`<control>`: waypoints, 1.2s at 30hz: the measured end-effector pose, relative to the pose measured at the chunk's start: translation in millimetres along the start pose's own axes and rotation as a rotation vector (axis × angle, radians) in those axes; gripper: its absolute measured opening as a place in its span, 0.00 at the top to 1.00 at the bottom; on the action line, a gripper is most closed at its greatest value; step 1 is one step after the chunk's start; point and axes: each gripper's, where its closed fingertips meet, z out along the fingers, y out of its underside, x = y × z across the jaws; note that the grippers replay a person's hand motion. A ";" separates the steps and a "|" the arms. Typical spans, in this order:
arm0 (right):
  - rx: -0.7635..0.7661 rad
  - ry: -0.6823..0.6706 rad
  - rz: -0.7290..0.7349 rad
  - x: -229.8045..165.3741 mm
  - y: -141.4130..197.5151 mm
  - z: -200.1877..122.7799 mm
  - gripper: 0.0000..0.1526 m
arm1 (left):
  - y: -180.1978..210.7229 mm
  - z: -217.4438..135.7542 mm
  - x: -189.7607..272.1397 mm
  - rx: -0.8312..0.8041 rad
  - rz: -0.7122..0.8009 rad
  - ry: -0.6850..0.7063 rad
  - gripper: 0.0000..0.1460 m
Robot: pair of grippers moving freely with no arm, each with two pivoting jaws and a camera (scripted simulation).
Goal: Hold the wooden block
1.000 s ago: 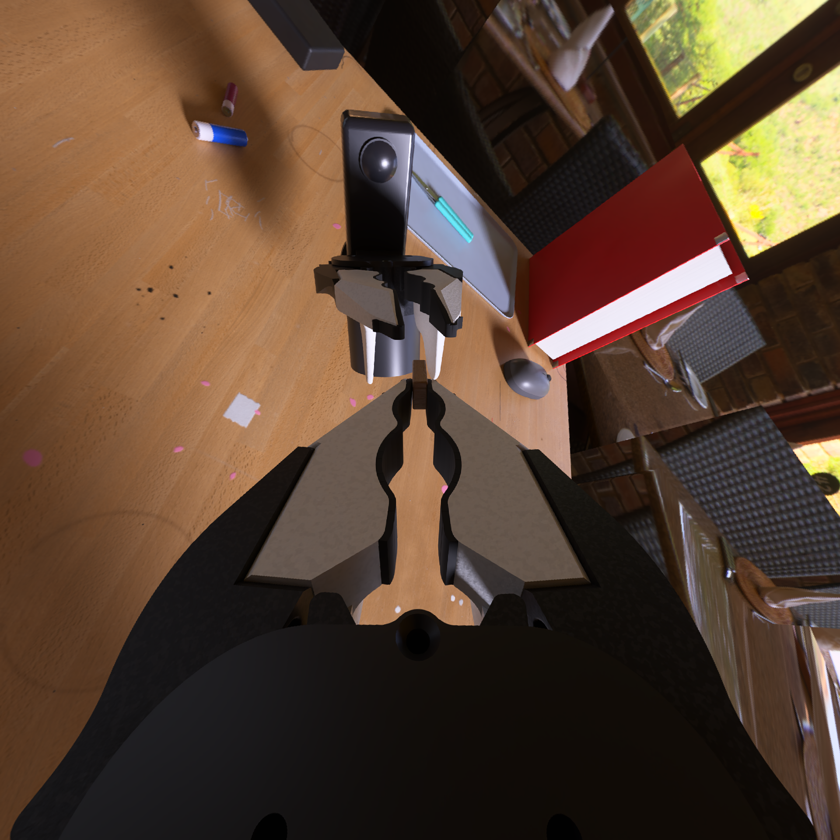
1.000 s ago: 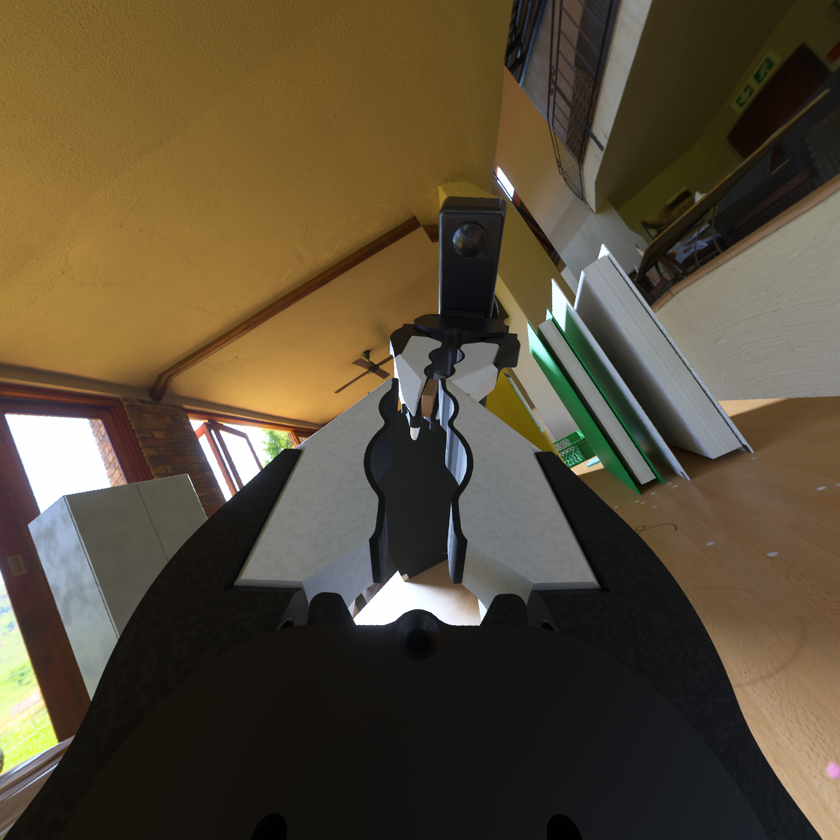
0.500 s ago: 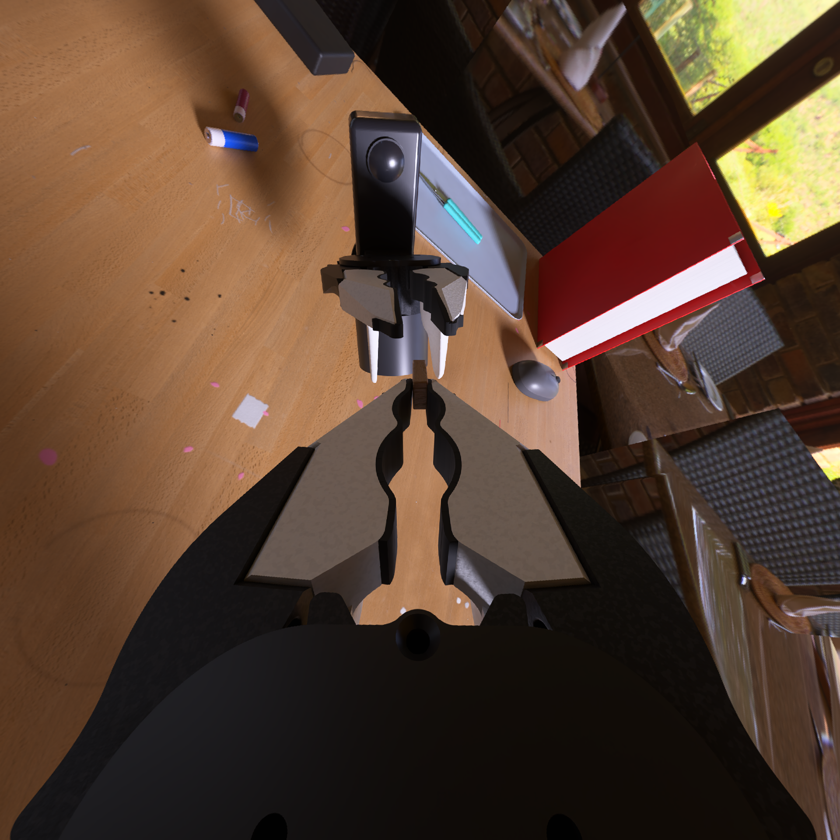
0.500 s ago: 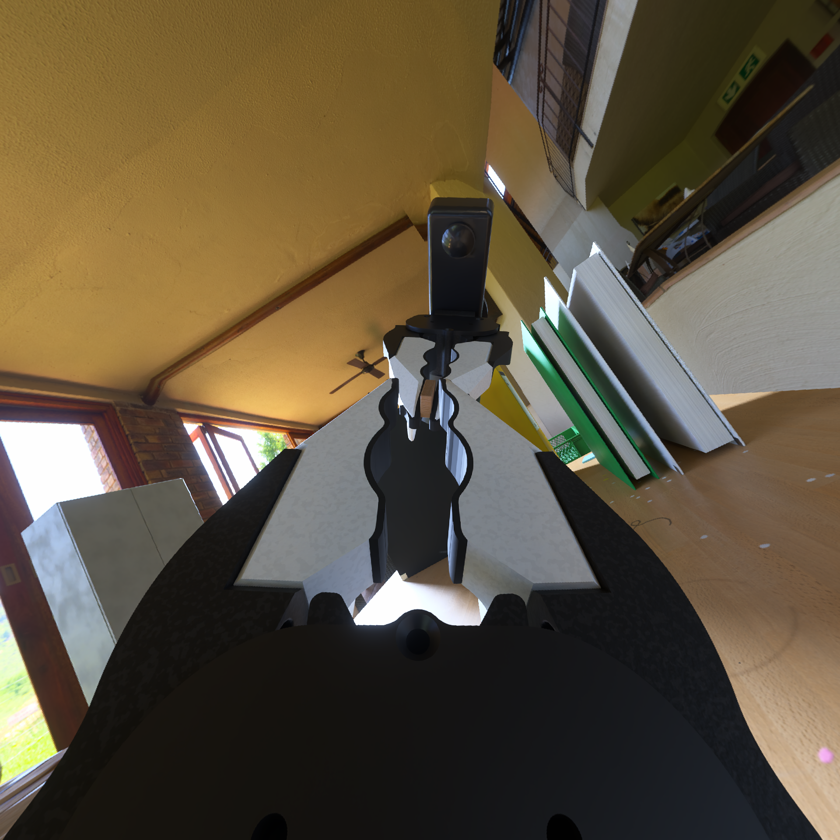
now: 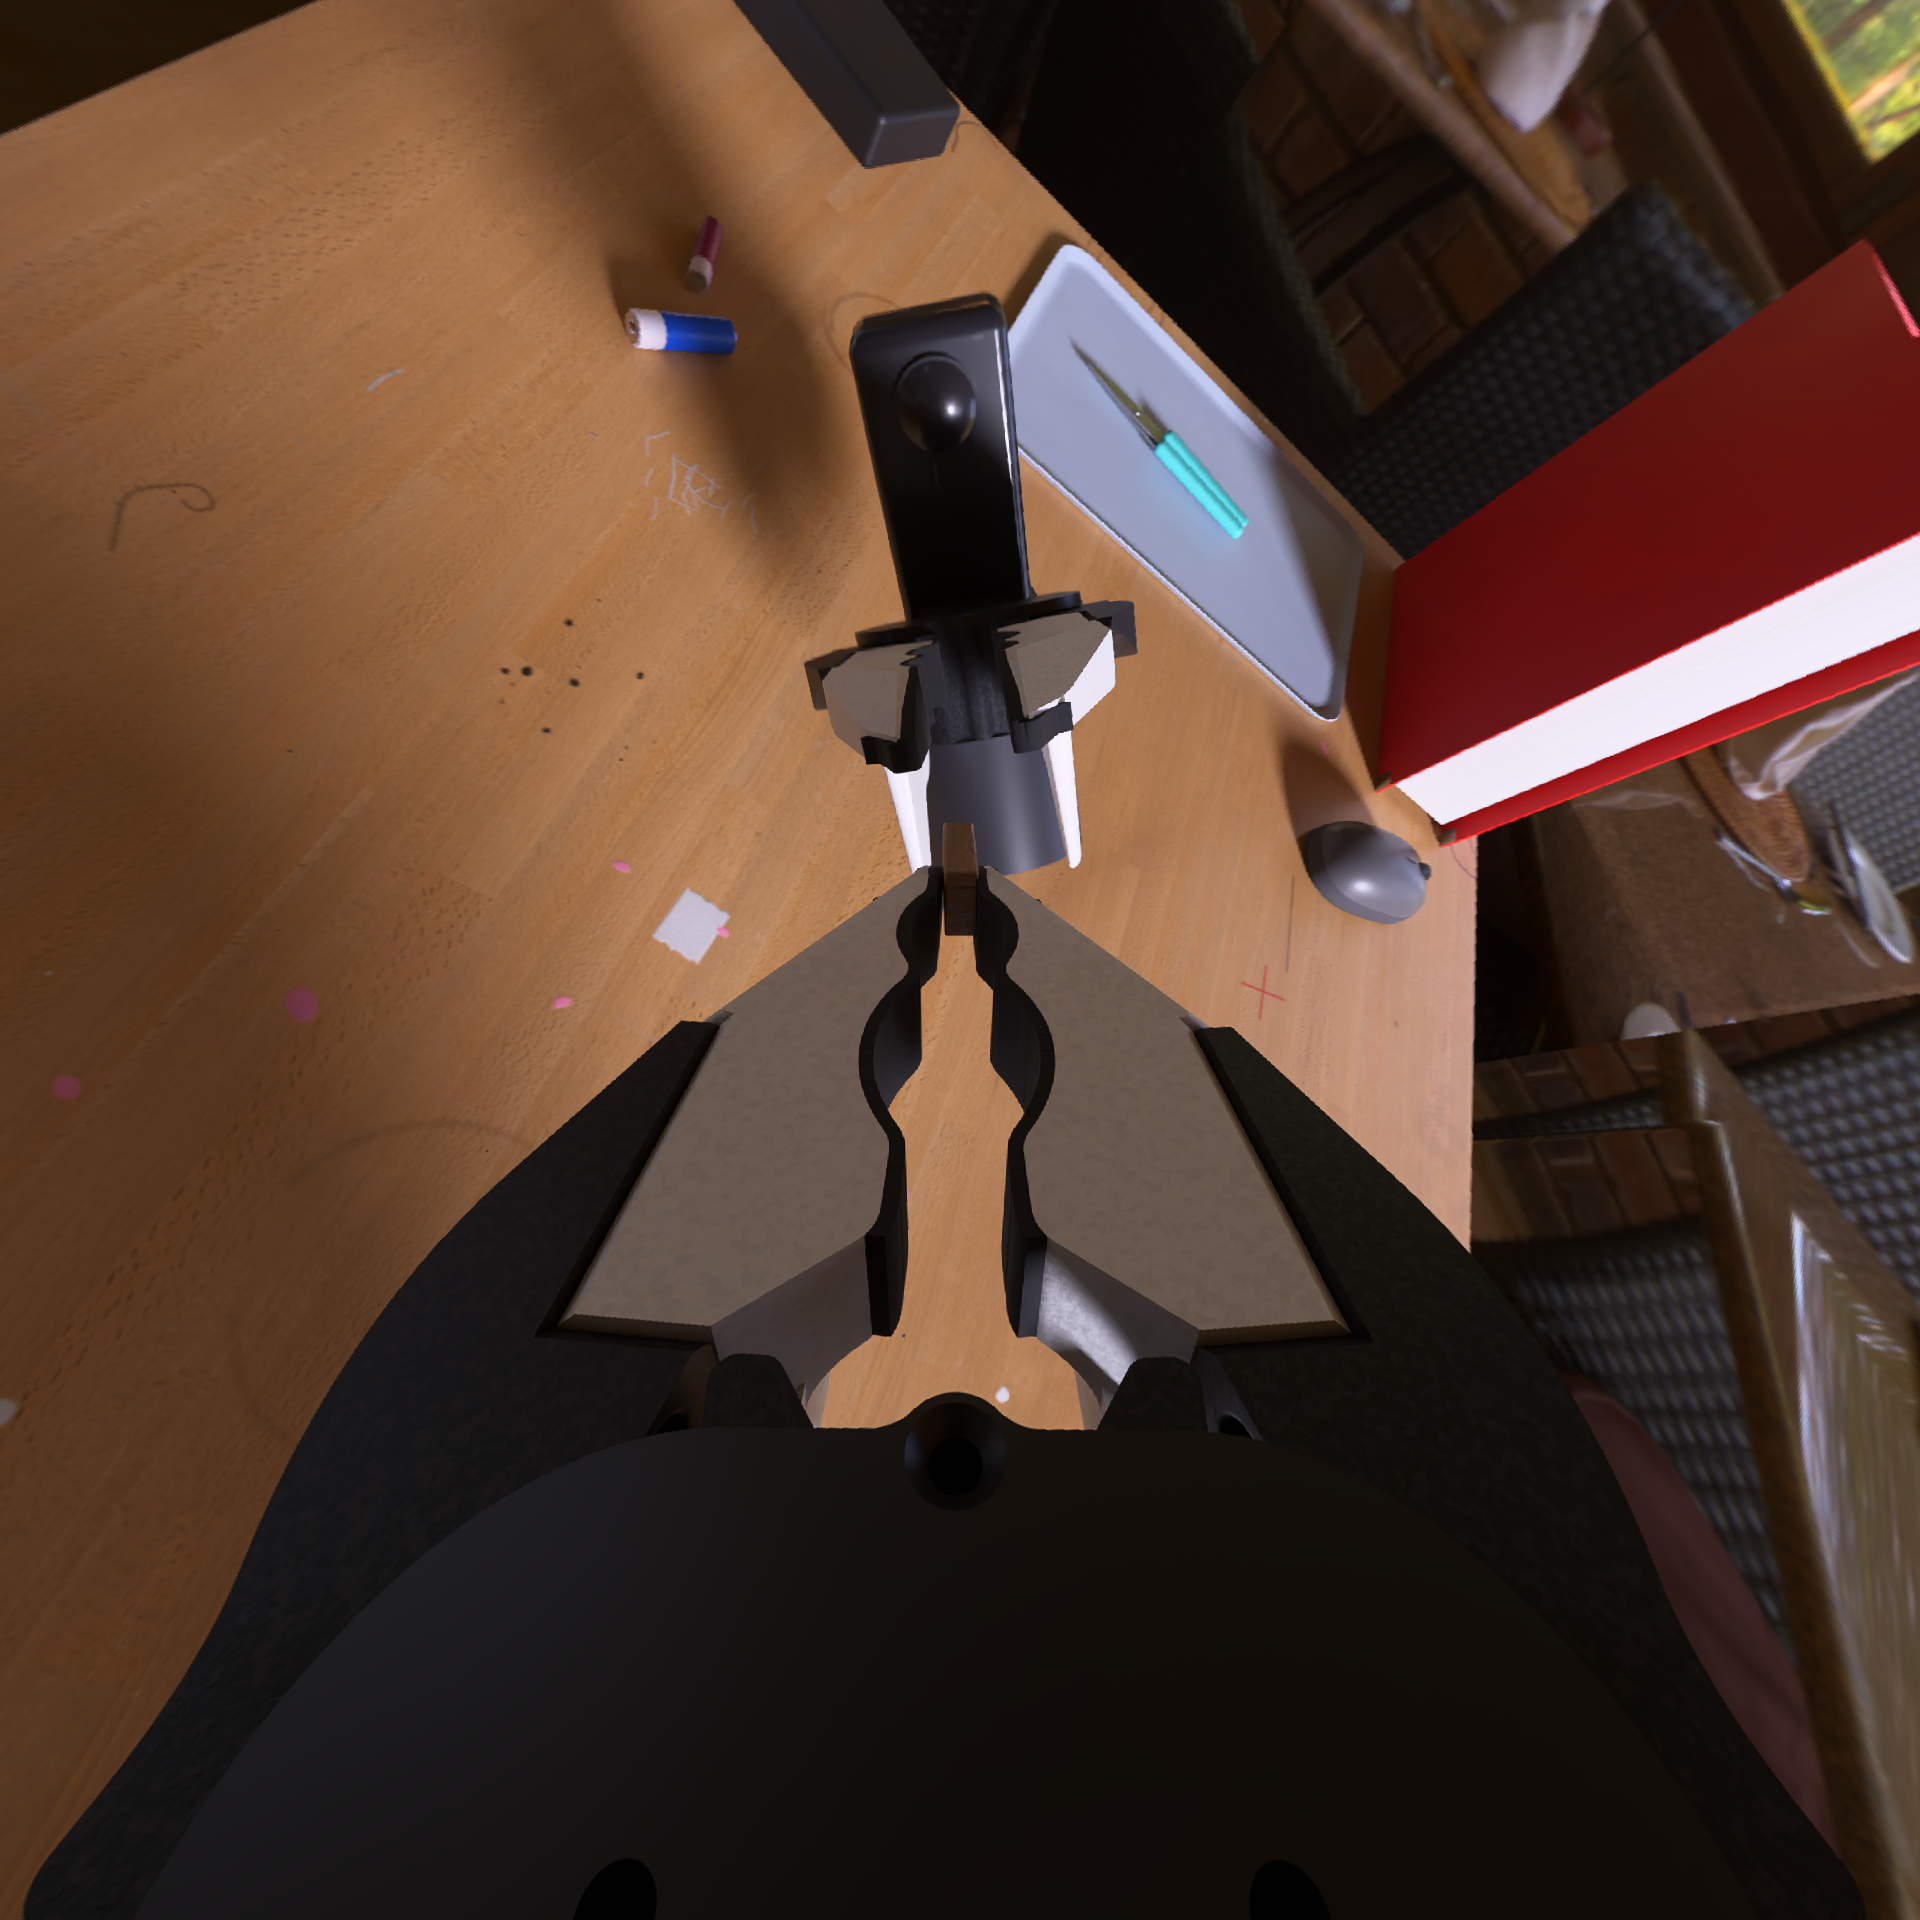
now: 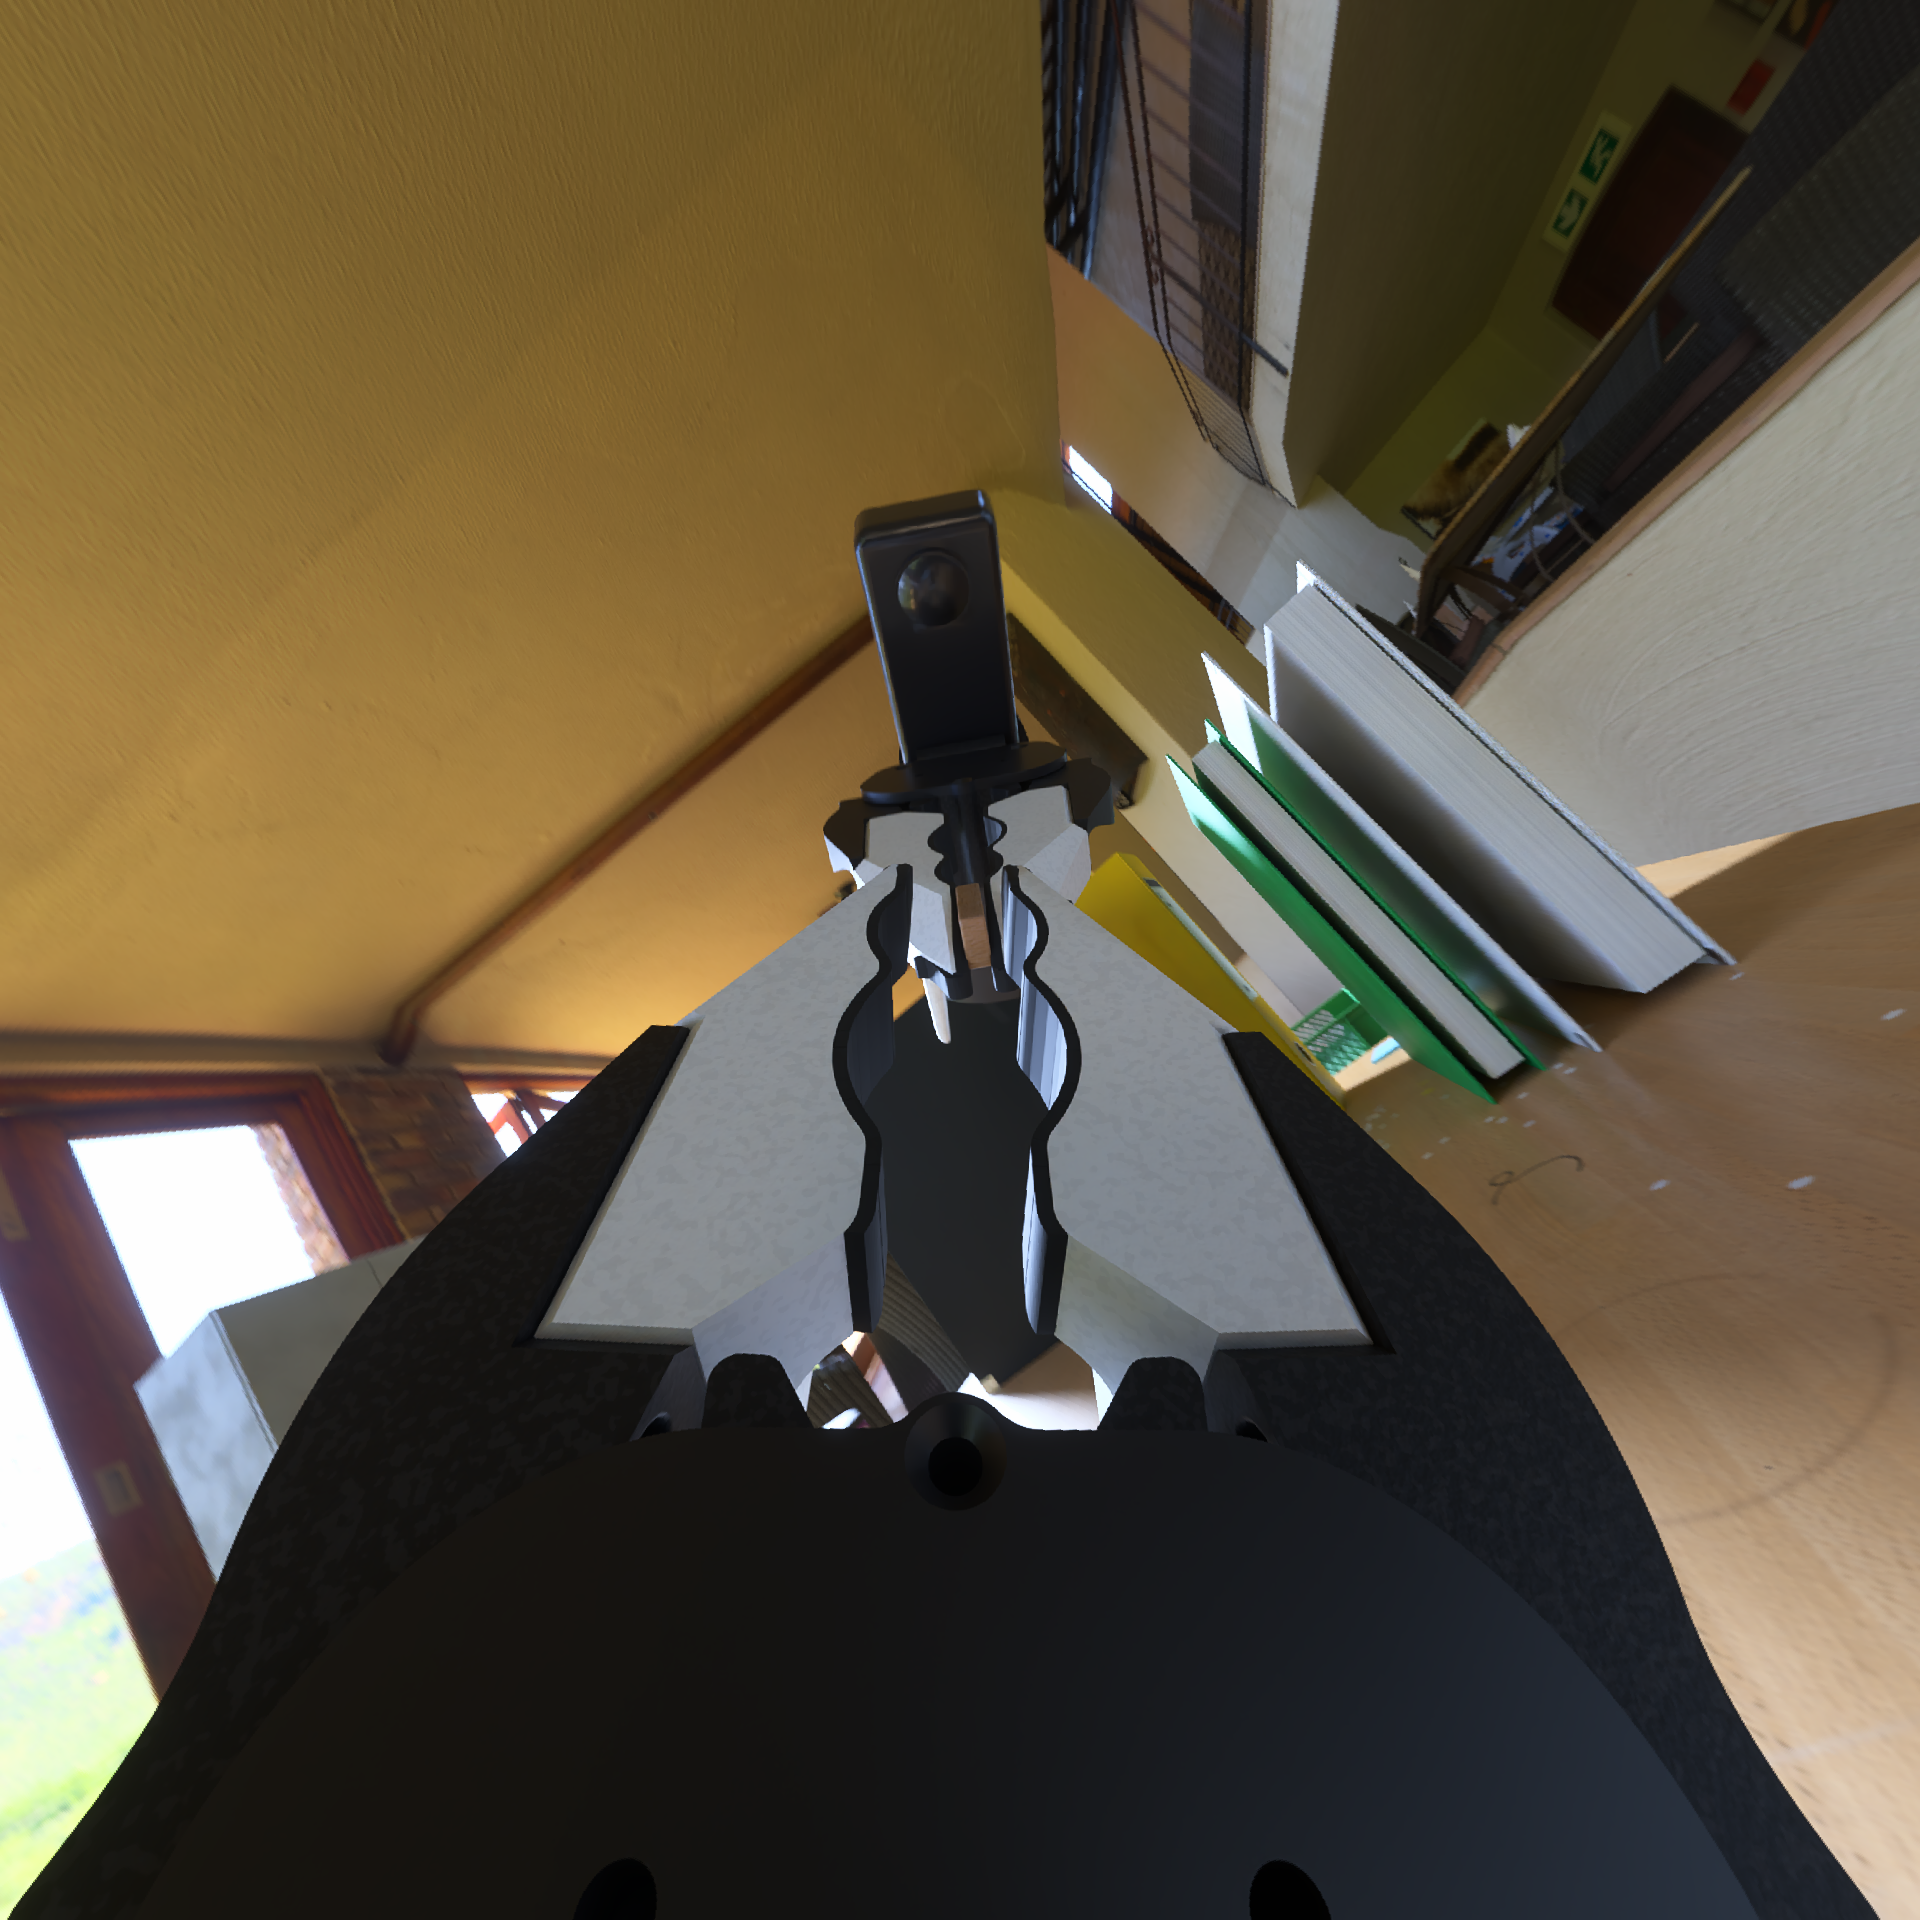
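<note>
The small wooden block [image 5: 958, 854] is pinched between the tips of my left gripper [image 5: 958, 885], which is shut on it above the wooden table [image 5: 416, 623]. My right gripper [image 5: 992, 836] faces it tip to tip, its white fingers [image 5: 912, 821] spread open on either side of the block's far end. In the right wrist view the right gripper [image 6: 961, 883] is open around the left gripper's fingertips [image 6: 940, 1023] and the block [image 6: 974, 928]. I cannot tell whether the right fingers touch the block.
A grey tray [image 5: 1299, 623] holding a teal-handled knife [image 5: 1195, 483], a red book [image 5: 1662, 540] and a grey mouse [image 5: 1361, 871] lie near the table's right edge. A blue-and-white cylinder [image 5: 681, 330] and a dark bar [image 5: 862, 73] lie farther off. Green and white books [image 6: 1403, 935] lean at the right.
Both grippers have tilted and shifted together over the table, and the right gripper has come slightly closer around the left's tips. The block stays in the left gripper's grip.
</note>
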 end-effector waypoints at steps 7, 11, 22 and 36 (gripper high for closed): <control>0.065 -0.007 0.038 4.7 -3.2 -2.1 0.89 | -4.0 1.5 -4.8 0.023 -0.004 -0.034 0.97; 0.090 -0.015 0.061 5.2 -5.2 -2.8 0.89 | -5.9 2.6 -5.7 0.031 0.004 -0.045 0.97; 0.244 -0.010 0.103 17.3 -10.8 -12.3 0.89 | -9.3 14.6 -18.8 0.026 0.056 -0.214 0.97; 0.128 0.009 0.044 12.5 -5.9 -6.1 0.88 | -5.4 7.7 -8.3 0.023 0.011 -0.081 0.97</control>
